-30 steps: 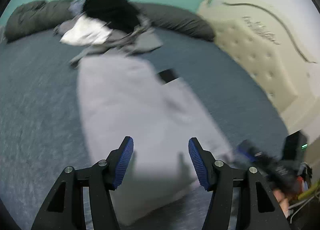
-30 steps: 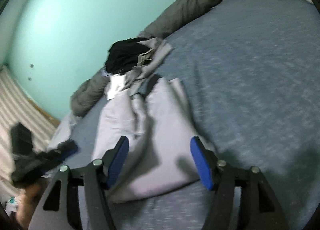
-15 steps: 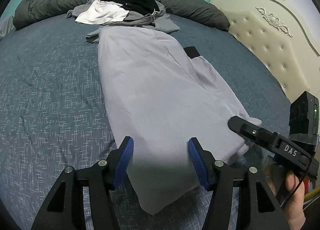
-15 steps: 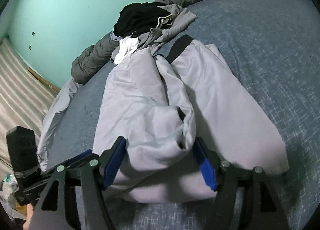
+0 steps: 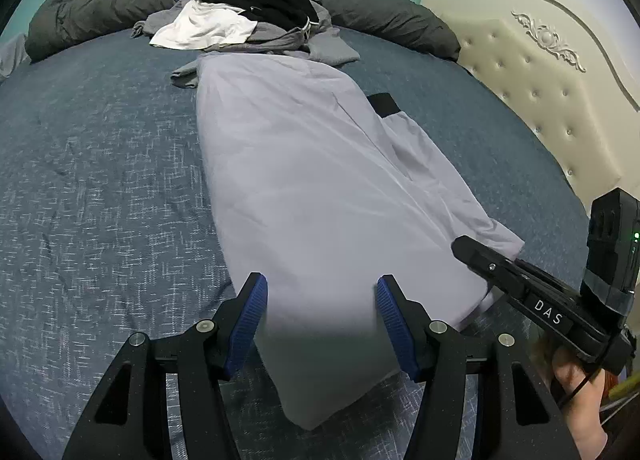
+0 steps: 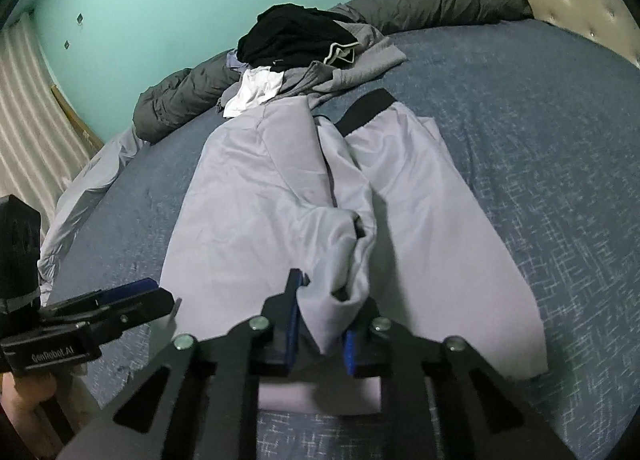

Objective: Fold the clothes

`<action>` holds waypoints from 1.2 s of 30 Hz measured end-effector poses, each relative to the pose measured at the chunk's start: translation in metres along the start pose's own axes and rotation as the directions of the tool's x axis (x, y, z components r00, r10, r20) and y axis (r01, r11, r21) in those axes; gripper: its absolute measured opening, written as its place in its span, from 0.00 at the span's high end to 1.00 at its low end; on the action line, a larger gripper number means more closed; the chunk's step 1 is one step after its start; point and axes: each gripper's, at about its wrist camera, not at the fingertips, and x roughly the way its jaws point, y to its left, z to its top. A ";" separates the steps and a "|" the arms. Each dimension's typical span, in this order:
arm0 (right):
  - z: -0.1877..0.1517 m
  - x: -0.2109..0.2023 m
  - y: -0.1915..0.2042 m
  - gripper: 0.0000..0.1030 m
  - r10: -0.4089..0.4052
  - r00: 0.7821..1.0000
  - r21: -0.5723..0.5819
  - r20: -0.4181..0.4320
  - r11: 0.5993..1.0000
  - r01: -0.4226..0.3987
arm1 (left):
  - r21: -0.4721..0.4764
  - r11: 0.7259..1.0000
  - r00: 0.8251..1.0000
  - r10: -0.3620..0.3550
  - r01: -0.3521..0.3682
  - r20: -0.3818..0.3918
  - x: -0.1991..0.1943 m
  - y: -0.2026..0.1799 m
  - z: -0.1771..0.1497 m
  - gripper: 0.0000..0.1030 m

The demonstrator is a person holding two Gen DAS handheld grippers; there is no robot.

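Right wrist view first: my right gripper (image 6: 320,322) has its jaws closing on a bunched fold of the pale grey trousers (image 6: 420,220), and the cloth sits squarely between the two blue pads (image 6: 294,320), pinched up into a ridge that runs away from me along the middle of the garment. That fold is at the near hem end; the black waistband (image 6: 366,110) lies at the far end, toward the pile of clothes (image 6: 304,48). The trousers lie lengthwise on the blue bed (image 6: 540,120), one leg flat to the right of my jaws, the other folded partly over it on the left.

From the left wrist view, my left gripper (image 5: 322,324) hangs with its jaws standing apart, nothing pressed between them. The near end of the trousers (image 5: 320,188) lies below and between the pads, its corner reaching back toward me under the jaws; I cannot tell whether the pads touch the fabric. The right gripper (image 5: 516,284) shows at the right edge, nosed in against the trouser hem, just beside my left jaw.

A dark grey bolster (image 5: 384,20) curves behind the pile, and the tufted headboard (image 5: 552,80) stands to the right.
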 end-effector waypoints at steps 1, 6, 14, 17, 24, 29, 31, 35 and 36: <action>0.001 -0.001 0.002 0.87 -0.008 1.000 -0.014 0.003 1.000 0.008 | -0.001 1.000 1.000 0.001 -0.001 0.002 -0.002 0.001 0.000 0.40; 0.008 -0.007 0.009 0.90 -0.050 0.998 -0.075 0.022 0.996 0.052 | -0.009 1.000 1.000 0.012 -0.012 0.014 -0.011 0.009 0.001 0.40; 0.030 -0.033 -0.004 0.93 -0.129 0.990 -0.104 0.056 0.985 0.135 | -0.025 1.000 1.000 0.003 -0.003 0.027 -0.018 0.011 0.002 0.40; 0.031 -0.042 -0.019 0.93 -0.177 0.983 -0.092 0.055 0.979 0.181 | -0.019 1.000 1.000 -0.008 0.009 0.028 -0.016 0.005 0.002 0.40; 0.002 -0.029 -0.039 0.93 -0.241 0.970 -0.046 -0.036 0.970 0.239 | 0.000 1.000 1.000 -0.017 0.017 0.006 -0.004 -0.008 -0.002 0.40; -0.005 -0.025 -0.046 0.90 -0.244 0.968 -0.032 -0.061 0.970 0.242 | 0.012 1.000 1.000 -0.015 0.016 -0.011 0.003 -0.012 -0.007 0.40; -0.003 -0.025 -0.050 0.86 -0.221 0.972 -0.026 -0.075 0.975 0.219 | 0.010 1.000 1.000 -0.018 0.018 -0.016 0.007 -0.012 -0.008 0.40; 0.004 -0.044 -0.065 0.58 -0.206 0.977 0.026 -0.049 0.978 0.208 | 0.006 1.000 1.000 -0.027 0.027 -0.007 0.009 -0.012 -0.006 0.40; 0.007 -0.053 -0.070 0.58 -0.208 0.978 0.044 -0.031 0.977 0.209 | 0.009 1.000 1.000 -0.027 0.027 -0.001 0.008 -0.014 -0.005 0.40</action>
